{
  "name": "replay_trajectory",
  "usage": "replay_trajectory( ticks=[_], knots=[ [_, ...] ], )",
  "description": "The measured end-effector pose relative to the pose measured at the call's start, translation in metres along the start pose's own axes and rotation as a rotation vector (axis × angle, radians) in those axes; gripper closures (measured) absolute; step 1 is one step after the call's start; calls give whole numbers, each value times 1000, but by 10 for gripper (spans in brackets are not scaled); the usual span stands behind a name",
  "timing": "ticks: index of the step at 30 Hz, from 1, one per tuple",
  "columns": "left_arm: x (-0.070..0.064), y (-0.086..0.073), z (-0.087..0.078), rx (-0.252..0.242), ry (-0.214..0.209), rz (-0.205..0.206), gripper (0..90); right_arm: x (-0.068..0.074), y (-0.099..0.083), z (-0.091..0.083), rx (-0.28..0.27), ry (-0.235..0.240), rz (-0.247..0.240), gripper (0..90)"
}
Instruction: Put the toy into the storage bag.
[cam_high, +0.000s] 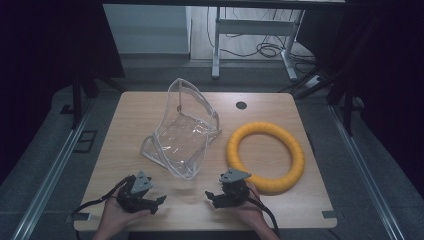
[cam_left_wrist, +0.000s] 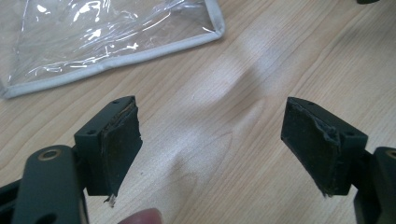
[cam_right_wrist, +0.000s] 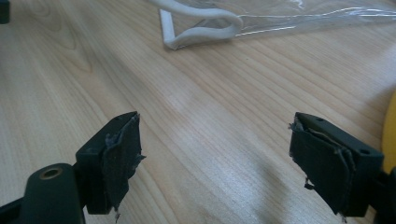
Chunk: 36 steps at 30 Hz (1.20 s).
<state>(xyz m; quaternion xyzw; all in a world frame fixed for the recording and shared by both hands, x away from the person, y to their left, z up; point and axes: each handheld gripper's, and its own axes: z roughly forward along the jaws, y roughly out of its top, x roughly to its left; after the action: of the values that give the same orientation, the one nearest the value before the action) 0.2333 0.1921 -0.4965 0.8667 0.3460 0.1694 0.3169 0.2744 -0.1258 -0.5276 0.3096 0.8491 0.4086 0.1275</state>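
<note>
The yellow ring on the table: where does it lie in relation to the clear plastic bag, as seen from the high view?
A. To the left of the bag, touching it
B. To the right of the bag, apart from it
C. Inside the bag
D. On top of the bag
B: in the high view the yellow ring lies flat on the wooden table to the right of the clear plastic bag, with a strip of bare wood between them.

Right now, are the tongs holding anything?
No. Both the left tongs and right tongs are open over bare table, apart from the clear bag and yellow ring.
</note>
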Motion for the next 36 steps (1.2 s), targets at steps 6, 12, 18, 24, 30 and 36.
replay_trajectory(
  ticks=[6, 12, 18, 24, 30, 36],
  knots=[
    [-1, 0, -1, -3, -3, -3, 198, -1, 3, -7, -51, 10, 80, 219],
    [-2, 1, -1, -5, -4, 2, 198, -6, 7, -16, -102, 20, 90, 244],
    [-3, 1, 1, 1, -7, 3, 198, -10, 6, -17, -87, 11, 81, 251],
    [-3, 1, 0, -3, -7, 2, 198, -10, 6, -19, -84, 19, 69, 253],
    [-3, 1, 0, -3, -6, 4, 198, -5, 7, -18, -65, 24, 3, 255],
    [-3, 1, 1, 2, -8, 4, 198, -3, 8, -20, -67, 27, -23, 256]
  ],
)
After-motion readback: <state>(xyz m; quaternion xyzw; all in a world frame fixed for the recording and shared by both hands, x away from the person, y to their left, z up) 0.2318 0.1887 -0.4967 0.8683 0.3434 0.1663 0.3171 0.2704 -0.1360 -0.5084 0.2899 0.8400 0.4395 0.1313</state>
